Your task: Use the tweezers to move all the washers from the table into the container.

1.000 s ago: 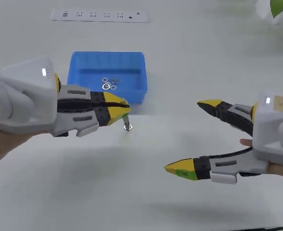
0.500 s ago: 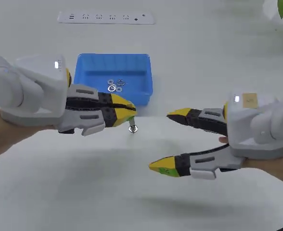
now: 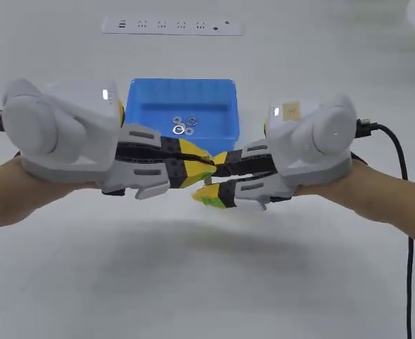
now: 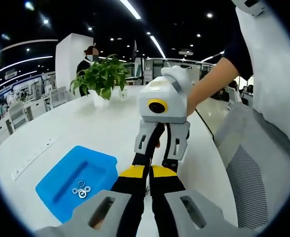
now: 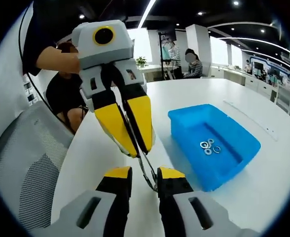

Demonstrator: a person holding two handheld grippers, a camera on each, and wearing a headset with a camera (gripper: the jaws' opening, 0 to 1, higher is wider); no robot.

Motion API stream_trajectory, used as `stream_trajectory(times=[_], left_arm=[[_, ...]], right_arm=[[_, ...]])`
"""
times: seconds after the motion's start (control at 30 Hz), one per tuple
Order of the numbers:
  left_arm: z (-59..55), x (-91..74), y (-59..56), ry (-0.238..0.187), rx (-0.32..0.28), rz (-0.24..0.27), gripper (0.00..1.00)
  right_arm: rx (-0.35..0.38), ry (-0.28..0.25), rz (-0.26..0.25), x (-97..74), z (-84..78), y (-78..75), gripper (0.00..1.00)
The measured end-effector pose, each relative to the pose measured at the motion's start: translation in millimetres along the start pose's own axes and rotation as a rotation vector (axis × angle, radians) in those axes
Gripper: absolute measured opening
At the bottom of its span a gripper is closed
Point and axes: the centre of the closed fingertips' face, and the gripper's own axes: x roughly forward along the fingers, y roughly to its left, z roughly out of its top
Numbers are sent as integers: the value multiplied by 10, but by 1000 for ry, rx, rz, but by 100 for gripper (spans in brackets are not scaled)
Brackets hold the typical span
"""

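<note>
My left gripper is shut on thin metal tweezers that stick out of its yellow tips. Facing it tip to tip, my right gripper has its jaws narrowed on either side of the tweezers and still apart, so it is open. In the right gripper view the tweezers run from the left gripper down between the right gripper's jaws. I cannot tell whether a washer is at the tweezers' tip. Behind the tips, the blue container holds several washers.
A white power strip lies at the far side of the white table. A black cable trails from the right gripper. A potted plant stands on the table, and a mesh chair is beside it.
The right gripper has swung left to meet the left gripper's tips, and its jaws have narrowed around the tweezers. The tweezers' tip and its washer are now hidden in the head view.
</note>
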Motion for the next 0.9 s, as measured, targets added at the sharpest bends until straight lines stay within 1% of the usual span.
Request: stream_trajectory(times=[0.1, 0.27, 0.4, 0.43, 0.47, 0.5, 0.53, 0.6, 0.63, 0.73, 0.8, 0.9], left_arm=[[2, 9, -6, 0, 5, -1, 5], [3, 16, 3, 3, 5, -1, 5], [3, 17, 6, 7, 7, 5, 6], [4, 19, 6, 9, 6, 11, 6], [4, 20, 13, 10, 0, 17, 6], [2, 20, -1, 9, -63, 20, 6], [1, 18, -2, 9, -83, 22, 7], [1, 11, -16, 12, -78, 23, 14], [7, 5, -47, 14, -75, 21, 18], [18, -22, -80, 22, -63, 24, 19], [34, -70, -70, 21, -77, 37, 19], [27, -140, -58, 22, -85, 62, 21]], right_arm=[[-4, 0, -3, -18, -3, -33, 21], [-40, 6, -20, -30, -12, -94, 13], [-83, 11, -18, -29, -6, -92, 12], [-84, 12, -19, -29, -5, -96, 11], [-93, 13, -22, -30, -6, -98, 11], [-100, 14, -22, -31, -5, -95, 11], [-102, 15, -24, -33, -6, -93, 11], [-100, 17, -28, -39, -4, -94, 11], [-87, 16, -27, -39, -4, -85, 11], [-86, 12, -39, -47, 9, -98, 10], [-83, 7, -46, -59, 34, -87, 10], [-81, 2, -58, -85, 73, -68, 10]])
